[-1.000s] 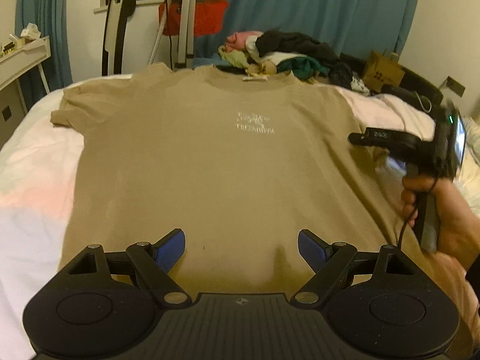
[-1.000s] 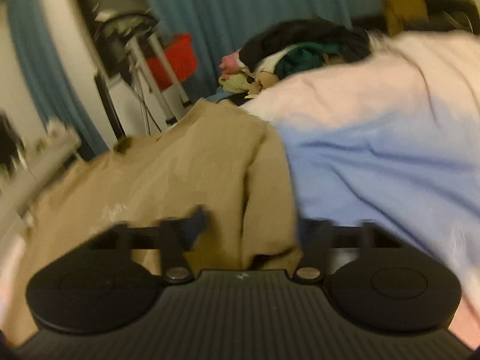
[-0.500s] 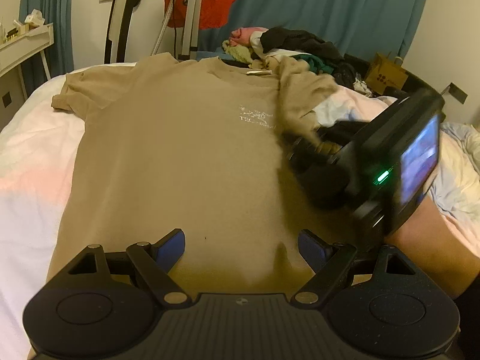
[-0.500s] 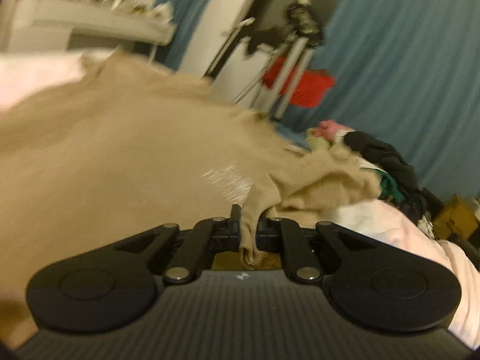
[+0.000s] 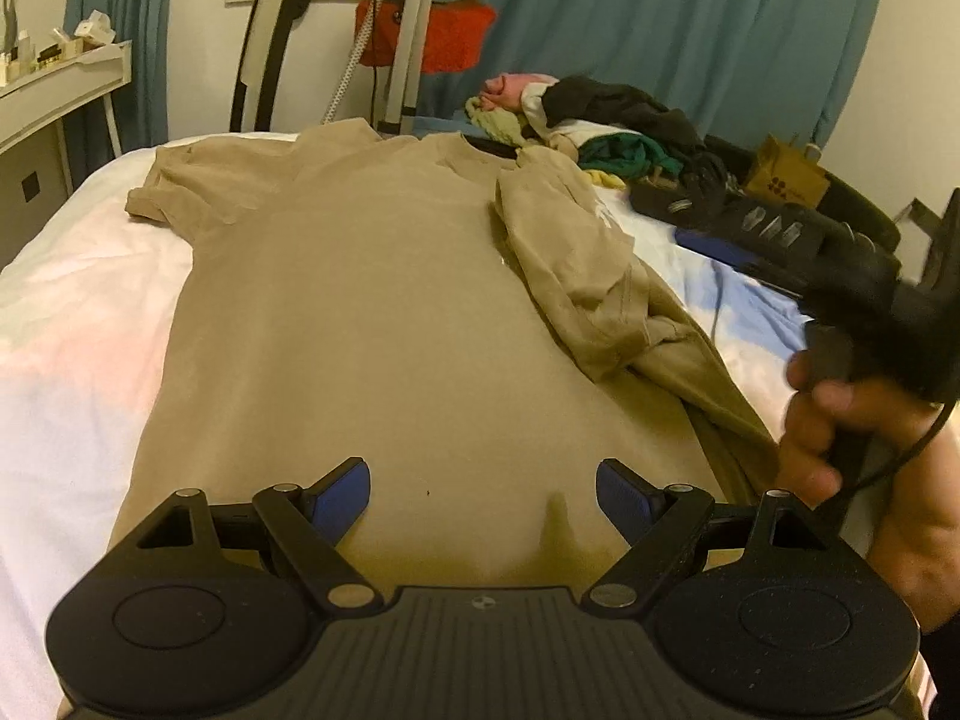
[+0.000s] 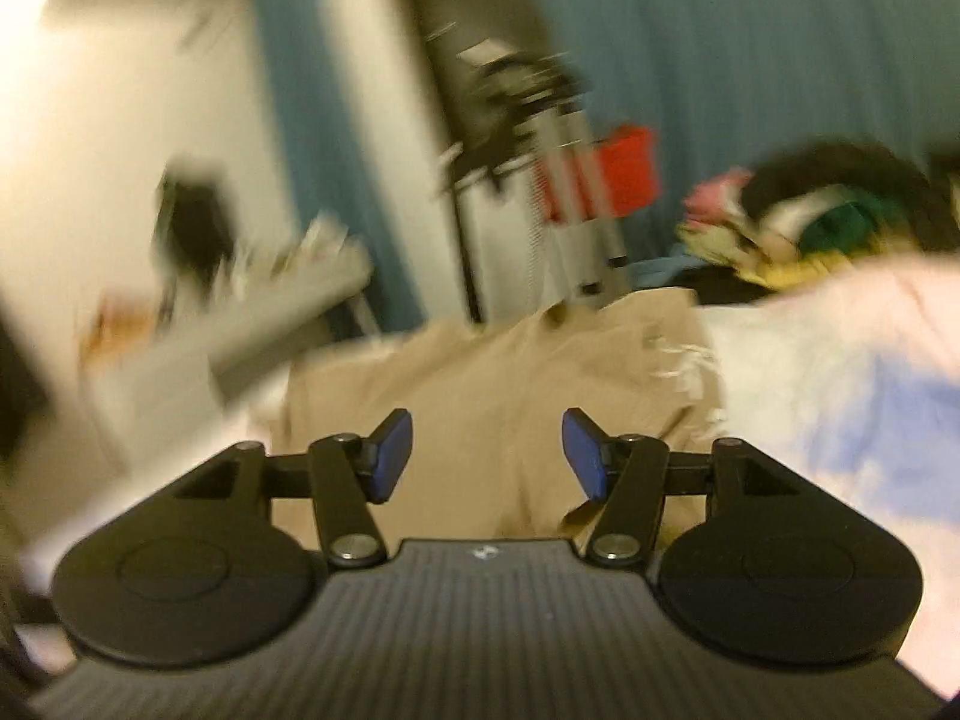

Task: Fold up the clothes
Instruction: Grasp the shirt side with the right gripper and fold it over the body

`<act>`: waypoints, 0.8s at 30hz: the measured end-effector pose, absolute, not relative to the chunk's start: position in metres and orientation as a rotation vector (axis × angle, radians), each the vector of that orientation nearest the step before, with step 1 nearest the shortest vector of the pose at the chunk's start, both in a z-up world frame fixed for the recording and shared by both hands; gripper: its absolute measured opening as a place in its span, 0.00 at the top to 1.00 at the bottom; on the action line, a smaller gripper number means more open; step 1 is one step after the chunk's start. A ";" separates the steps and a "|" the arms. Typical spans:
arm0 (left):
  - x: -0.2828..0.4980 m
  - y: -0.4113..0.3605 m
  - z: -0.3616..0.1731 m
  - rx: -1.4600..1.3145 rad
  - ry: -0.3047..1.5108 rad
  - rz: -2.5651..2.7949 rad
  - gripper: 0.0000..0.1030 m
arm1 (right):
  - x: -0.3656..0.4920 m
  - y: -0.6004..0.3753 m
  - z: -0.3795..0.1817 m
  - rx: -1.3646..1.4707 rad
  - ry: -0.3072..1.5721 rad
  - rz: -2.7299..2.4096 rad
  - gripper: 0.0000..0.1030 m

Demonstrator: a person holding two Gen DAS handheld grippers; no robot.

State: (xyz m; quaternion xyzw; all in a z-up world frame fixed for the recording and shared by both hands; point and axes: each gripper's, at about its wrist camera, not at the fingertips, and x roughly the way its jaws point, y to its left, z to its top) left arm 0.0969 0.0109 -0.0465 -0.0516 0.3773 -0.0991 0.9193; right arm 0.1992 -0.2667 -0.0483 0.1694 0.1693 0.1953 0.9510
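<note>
A tan T-shirt [image 5: 372,312] lies flat on the bed, neck at the far end. Its right sleeve [image 5: 588,276] is folded in over the chest and lies rumpled. My left gripper [image 5: 483,495] is open and empty, low over the shirt's near hem. My right gripper [image 6: 487,456] is open and empty above the shirt [image 6: 498,384]; that view is motion-blurred. From the left wrist view the right gripper's body and the hand holding it [image 5: 864,324] sit off the shirt's right edge.
The bed has a white sheet [image 5: 78,324]. A pile of mixed clothes [image 5: 594,126] sits at the far end. A tripod and a red object [image 5: 420,42] stand behind, before a blue curtain. A white shelf [image 5: 54,90] is at far left.
My right gripper carried the right sleeve in over the chest, let go, opened, and pulled back to the right. My left gripper stayed open near the hem.
</note>
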 end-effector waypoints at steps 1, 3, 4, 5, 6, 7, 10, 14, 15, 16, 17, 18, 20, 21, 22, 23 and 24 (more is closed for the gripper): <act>0.098 0.011 -0.047 -0.110 0.771 -0.199 0.18 | 0.207 -0.276 -0.050 0.415 0.362 0.356 0.43; 0.101 0.010 -0.048 -0.119 0.757 -0.189 0.18 | 0.219 -0.286 -0.060 0.465 0.427 0.292 0.45; 0.104 0.010 -0.050 -0.125 0.748 -0.185 0.18 | 0.224 -0.288 -0.065 0.470 0.450 0.272 0.45; 0.106 0.011 -0.052 -0.119 0.736 -0.182 0.18 | 0.232 -0.289 -0.070 0.466 0.472 0.248 0.45; 0.107 0.011 -0.054 -0.105 0.724 -0.180 0.18 | 0.237 -0.290 -0.075 0.471 0.488 0.239 0.47; 0.108 0.011 -0.057 -0.092 0.712 -0.177 0.18 | 0.247 -0.288 -0.076 0.475 0.505 0.245 0.48; 0.115 0.017 -0.065 -0.094 0.714 -0.161 0.18 | 0.279 -0.272 -0.076 0.410 0.580 0.220 0.56; 0.127 0.028 -0.075 -0.156 0.756 -0.146 0.18 | 0.297 -0.264 -0.077 0.331 0.641 0.145 0.89; 0.128 0.029 -0.075 -0.166 0.761 -0.147 0.18 | 0.298 -0.264 -0.076 0.320 0.635 0.136 0.91; 0.130 0.030 -0.075 -0.172 0.764 -0.148 0.18 | 0.293 -0.264 -0.070 0.295 0.607 0.127 0.91; 0.130 0.030 -0.075 -0.175 0.766 -0.149 0.18 | 0.289 -0.264 -0.064 0.270 0.582 0.117 0.92; 0.130 0.030 -0.076 -0.176 0.768 -0.150 0.18 | 0.285 -0.266 -0.057 0.248 0.570 0.103 0.93; 0.130 0.030 -0.076 -0.179 0.772 -0.152 0.18 | 0.277 -0.273 -0.038 0.199 0.526 0.076 0.94; 0.129 0.030 -0.076 -0.180 0.775 -0.158 0.18 | 0.274 -0.279 -0.027 0.171 0.499 0.059 0.94; 0.129 0.029 -0.076 -0.181 0.778 -0.166 0.18 | 0.278 -0.287 -0.019 0.152 0.479 0.033 0.94; 0.129 0.028 -0.076 -0.180 0.780 -0.173 0.17 | 0.282 -0.296 -0.010 0.135 0.461 0.005 0.94; 0.129 0.027 -0.076 -0.175 0.780 -0.175 0.17 | 0.286 -0.309 -0.001 0.131 0.450 -0.031 0.94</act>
